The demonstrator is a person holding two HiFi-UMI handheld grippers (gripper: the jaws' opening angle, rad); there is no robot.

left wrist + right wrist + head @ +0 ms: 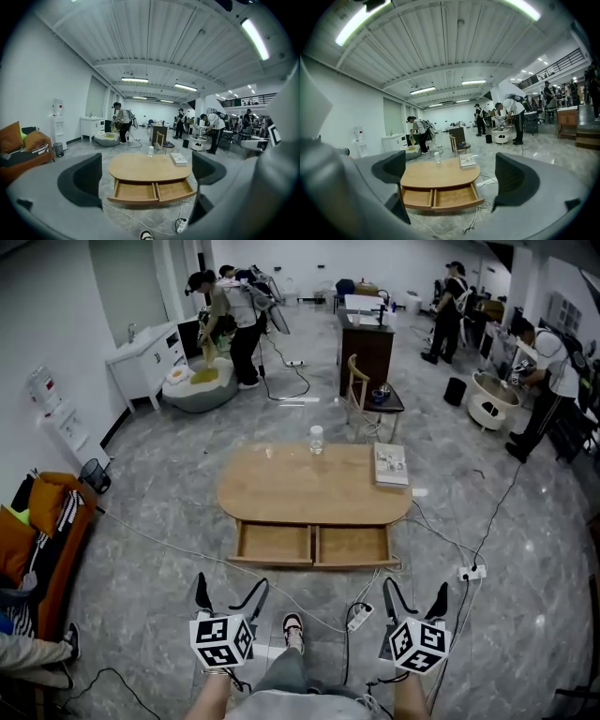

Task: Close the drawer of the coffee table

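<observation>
- The oval, light-wood coffee table (300, 488) sits mid-frame in the head view, and its shallow wooden drawer (314, 547) is pulled right out towards the person.
- The drawer looks empty, with a divider down its middle and its long front edge running left to right across the picture.
- The left gripper (231, 589) is low in the frame with its jaws spread wide and nothing between them.
- The right gripper (414, 594) is the same: gaping, empty, well short of the drawer.
- The drawer lies straight ahead of both, further up the frame.
- I'd call neither nearer: left lines up with the left end, right sits just past the right end.
- By my reckoning a straight push forward on the front edge closes it.
</observation>
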